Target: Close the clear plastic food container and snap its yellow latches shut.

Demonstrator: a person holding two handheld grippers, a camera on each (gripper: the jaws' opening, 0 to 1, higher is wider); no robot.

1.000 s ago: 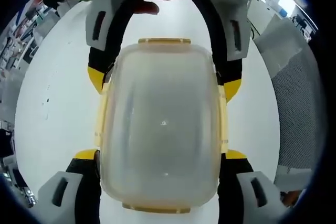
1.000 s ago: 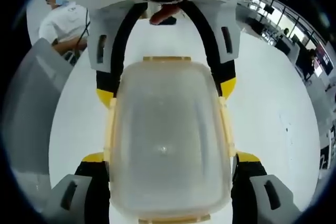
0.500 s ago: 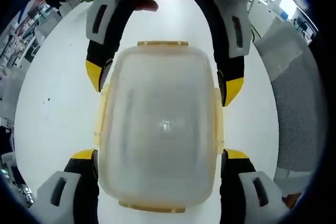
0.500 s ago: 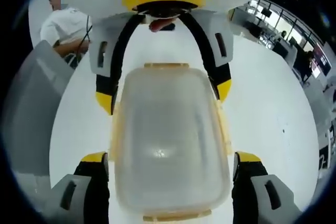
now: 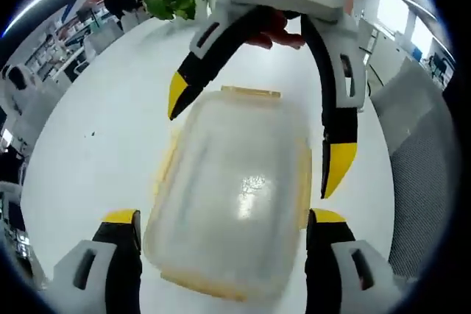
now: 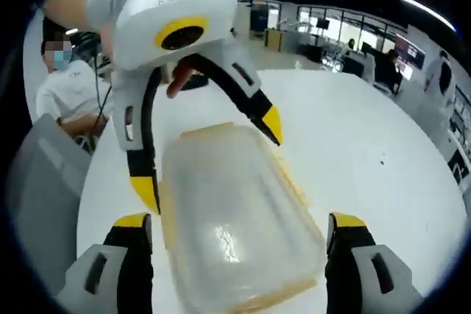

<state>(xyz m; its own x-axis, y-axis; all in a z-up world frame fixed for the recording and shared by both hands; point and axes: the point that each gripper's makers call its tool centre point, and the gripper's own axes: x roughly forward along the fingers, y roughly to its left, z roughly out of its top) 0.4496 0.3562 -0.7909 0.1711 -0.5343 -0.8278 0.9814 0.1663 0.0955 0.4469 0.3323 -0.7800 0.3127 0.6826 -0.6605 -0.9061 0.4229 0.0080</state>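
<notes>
Facing each other across the white bench [image 5: 88, 152], left tongs [image 5: 221, 222] and right tongs [image 6: 239, 226] both spread wide, gripping nothing, tips beside the clear container [image 5: 232, 196]. Lying lid-on between them, long axis running from one to the other. Near end cut off below; yellow latches [image 5: 250, 93] too blurred to judge.

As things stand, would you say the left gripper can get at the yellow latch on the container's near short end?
Probably yes. The left gripper is open, its jaws standing either side of the container on the table, and the near latch lies between them with nothing in front. The right gripper is over the far end.
</notes>
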